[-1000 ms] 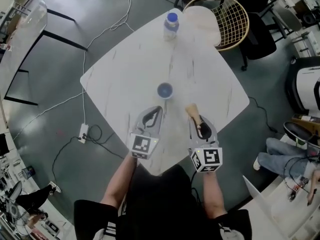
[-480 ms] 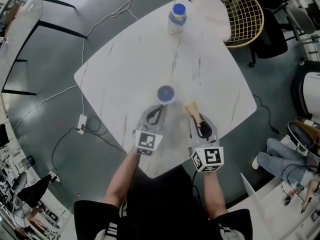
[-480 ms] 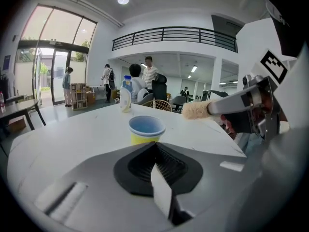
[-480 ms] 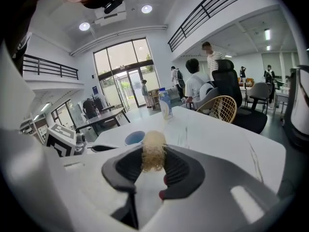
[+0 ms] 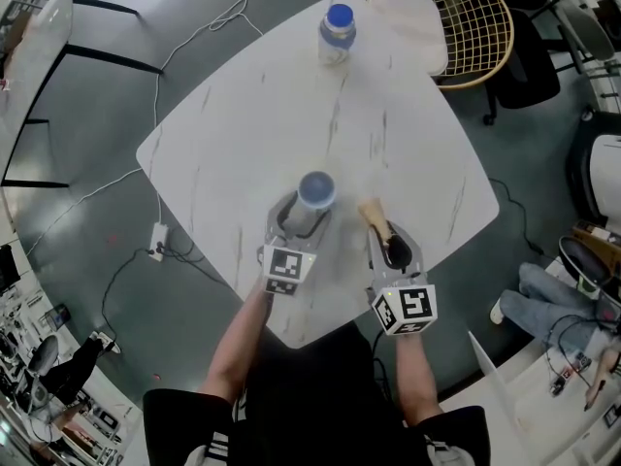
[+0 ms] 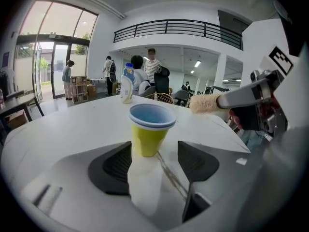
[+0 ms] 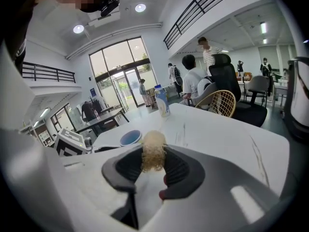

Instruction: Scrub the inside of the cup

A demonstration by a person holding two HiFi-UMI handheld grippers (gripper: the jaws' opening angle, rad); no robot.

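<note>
A yellow cup [image 5: 316, 190] with a blue inside stands upright on the white table [image 5: 243, 115]. My left gripper [image 5: 304, 214] sits low on the table just behind it. Its jaws have just been opening and stand wide, with the cup [image 6: 149, 129] at their tips, nearer the left pad; neither pad presses on it. My right gripper [image 5: 390, 244] is shut on the handle of a brush whose tan bristle head [image 5: 370, 212] points forward, to the right of the cup. In the right gripper view the bristle head [image 7: 153, 151] sticks up between the jaws of that gripper [image 7: 153, 167], and the cup [image 7: 130, 137] is at the left.
A clear bottle [image 5: 336, 32] with a blue cap stands near the table's far corner. A wire chair [image 5: 456, 22] sits behind that corner. Cables and a power strip [image 5: 159, 244] lie on the floor to the left. People stand in the background of both gripper views.
My left gripper has moved forward and down to the cup, and its jaws have gone from shut to wide open around it. The right gripper has sunk slightly with the brush.
</note>
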